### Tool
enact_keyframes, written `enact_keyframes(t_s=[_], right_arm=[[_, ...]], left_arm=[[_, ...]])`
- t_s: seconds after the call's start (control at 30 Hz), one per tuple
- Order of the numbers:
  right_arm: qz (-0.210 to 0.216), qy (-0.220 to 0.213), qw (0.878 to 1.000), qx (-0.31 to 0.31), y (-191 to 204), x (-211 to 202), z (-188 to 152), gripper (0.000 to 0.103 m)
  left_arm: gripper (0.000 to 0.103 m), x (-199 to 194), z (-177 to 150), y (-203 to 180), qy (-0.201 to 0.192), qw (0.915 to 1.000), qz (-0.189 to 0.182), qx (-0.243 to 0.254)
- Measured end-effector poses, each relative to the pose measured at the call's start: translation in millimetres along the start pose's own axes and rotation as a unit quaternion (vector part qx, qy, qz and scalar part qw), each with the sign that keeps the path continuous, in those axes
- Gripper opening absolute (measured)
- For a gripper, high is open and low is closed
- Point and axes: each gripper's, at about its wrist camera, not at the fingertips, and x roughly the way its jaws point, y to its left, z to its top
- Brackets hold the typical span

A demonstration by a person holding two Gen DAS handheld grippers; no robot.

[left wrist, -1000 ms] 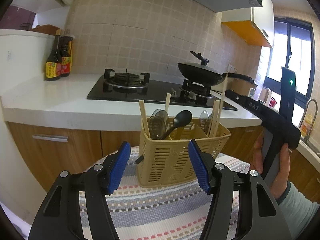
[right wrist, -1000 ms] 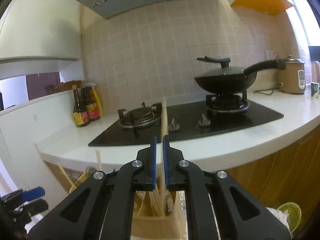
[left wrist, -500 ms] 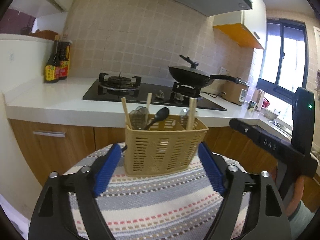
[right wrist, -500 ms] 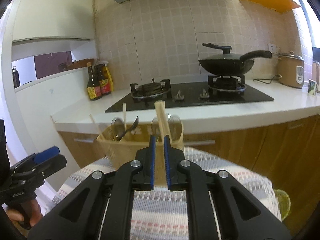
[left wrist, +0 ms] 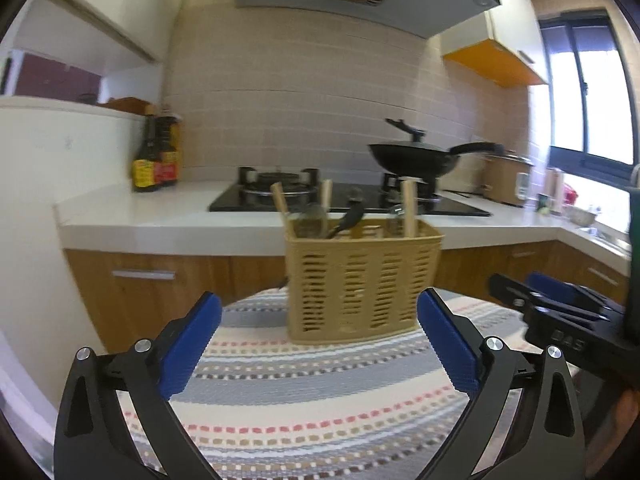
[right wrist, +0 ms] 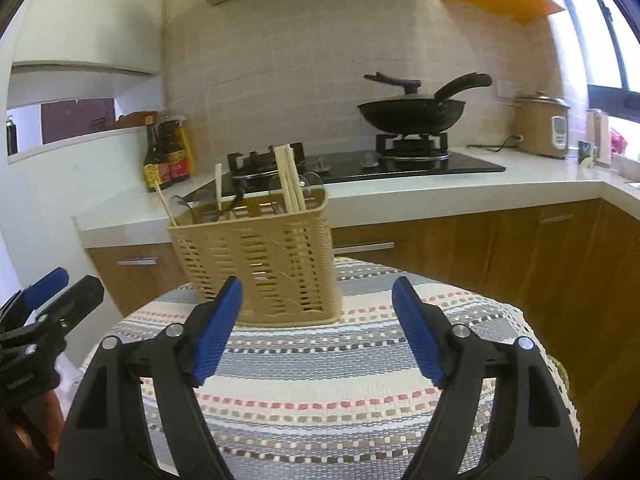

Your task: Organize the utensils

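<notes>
A tan slotted utensil basket (left wrist: pixel 362 280) stands on a round table under a striped cloth (left wrist: pixel 320 400). Wooden chopsticks (left wrist: pixel 409 208), a black spoon (left wrist: pixel 352 216) and clear spoons stick up out of it. My left gripper (left wrist: pixel 319 308) sits short of the basket, its jaws opening wide with nothing between them. In the right wrist view the basket (right wrist: pixel 264 264) holds a pair of chopsticks (right wrist: pixel 290 178) in its right end. My right gripper (right wrist: pixel 317 292) is just in front of it, jaws opening and empty. The other gripper shows at the edge of each view: the right gripper (left wrist: pixel 552 292) and the left gripper (right wrist: pixel 44 292).
Behind the table runs a white counter (left wrist: pixel 160 208) with a black gas hob (right wrist: pixel 400 164), a lidded wok (right wrist: pixel 412 112), sauce bottles (left wrist: pixel 156 160) and a rice cooker (right wrist: pixel 542 126). Wooden cabinet doors (right wrist: pixel 480 256) stand below. The cloth's edge (right wrist: pixel 556 364) drops off at the right.
Both grippers drew back from the basket and sank toward the cloth. The right gripper went from shut on a chopstick to open, and the chopsticks now stand in the basket. The left jaws spread wider.
</notes>
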Motion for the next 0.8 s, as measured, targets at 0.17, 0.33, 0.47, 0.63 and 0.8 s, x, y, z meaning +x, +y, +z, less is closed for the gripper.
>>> enact_keyframes(t_s=[0.17,0.33,0.47,0.63,0.8], right_arm=[[-0.047,-0.036,0.998,-0.015,1.2,0.3,-17.0,0.075],[-0.043,-0.017,0.998,-0.032,5.9,10.5,-21.9,0.075],[-0.034,-0.006,0.999,-0.036,10.2,15.5,-22.0,0.075],[-0.031,0.003,0.999,-0.02,2.0,19.1,-21.5,0.075],[-0.037,-0.005,0.999,-0.013,-2.6,14.7,-20.5,0.076]], left_arm=[[0.095,9.0,-27.6,-11.1,-0.027,0.9979,0.053,0.026],[0.095,12.3,-34.0,-11.9,-0.037,0.9965,0.063,0.04],[0.095,15.6,-36.0,-7.0,-0.026,0.996,0.076,0.04],[0.095,21.7,-36.0,-4.7,-0.006,0.9943,0.1,0.035],[0.095,15.5,-37.2,-10.2,-0.017,0.993,0.106,0.05]])
